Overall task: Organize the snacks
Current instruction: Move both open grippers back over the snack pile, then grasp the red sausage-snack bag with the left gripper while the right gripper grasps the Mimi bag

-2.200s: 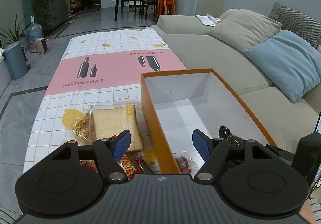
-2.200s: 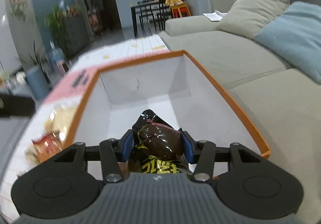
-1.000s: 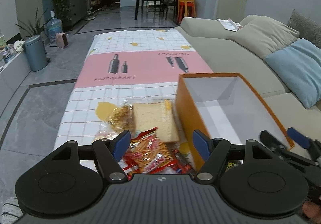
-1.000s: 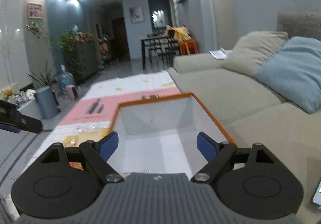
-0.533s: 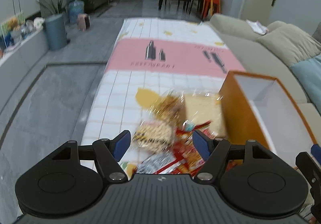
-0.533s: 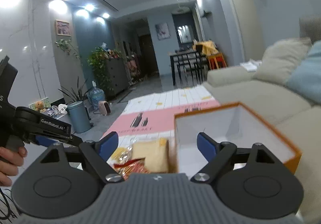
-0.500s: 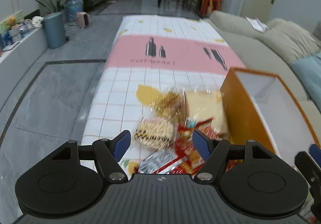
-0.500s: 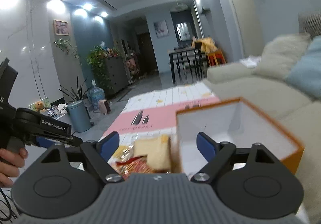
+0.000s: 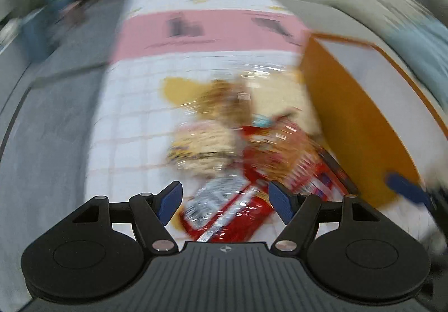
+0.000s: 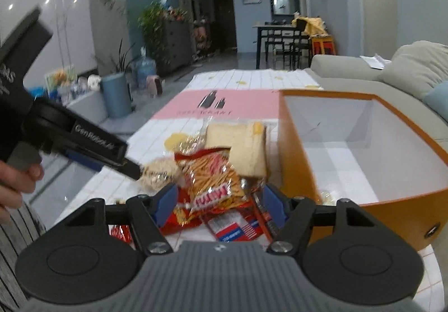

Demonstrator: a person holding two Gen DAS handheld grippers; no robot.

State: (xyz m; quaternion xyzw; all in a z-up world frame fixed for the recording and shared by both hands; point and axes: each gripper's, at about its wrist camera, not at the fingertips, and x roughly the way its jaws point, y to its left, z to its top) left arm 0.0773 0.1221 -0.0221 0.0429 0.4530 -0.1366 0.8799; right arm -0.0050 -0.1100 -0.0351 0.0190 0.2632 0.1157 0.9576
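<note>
**Picking the Next Snack from the Pile**

**Situation.** The snacks [image 10: 215, 180] lie in a loose heap on the tablecloth [image 10: 235, 82], just left of the orange box [image 10: 364, 172]. The box stands open; one small wrapped item shows at its near floor. The left view is heavily blurred, so detail there is limited.

**Gripper state.**
- Left gripper [image 9: 225, 201]: fingers apart, nothing between them. It hangs over the near end of the heap, above a red-and-silver packet [image 9: 224, 211]. In the right view its tip sits close to a pale noodle pack [image 10: 156, 172]; contact cannot be confirmed.
- Right gripper [image 10: 219, 204]: fingers apart, empty, pointed at the stick-snack bag [image 10: 215, 177].

**Procedure (judged).**
1. Select one pack only. The bags overlap, so choose the topmost. The stick-snack bag appears to lie over the red packs below it.
2. Approach along the bag's short axis, so both fingers pass either side of one edge or a pinched fold.
3. Close on the sealed seam or a corner, not the filled middle. Crisp contents will probably crush under a firm grip.
4. Lift straight up until the bag clears its neighbours, then move right over the box wall.
5. Keep the two grippers apart; both now work the same heap and their paths may cross.

**Caution.** Slick film may slip from the pads. The bread slice [image 10: 240, 144] in its clear wrap lies close to the box wall; dragging a bag sideways could push it along.
</note>
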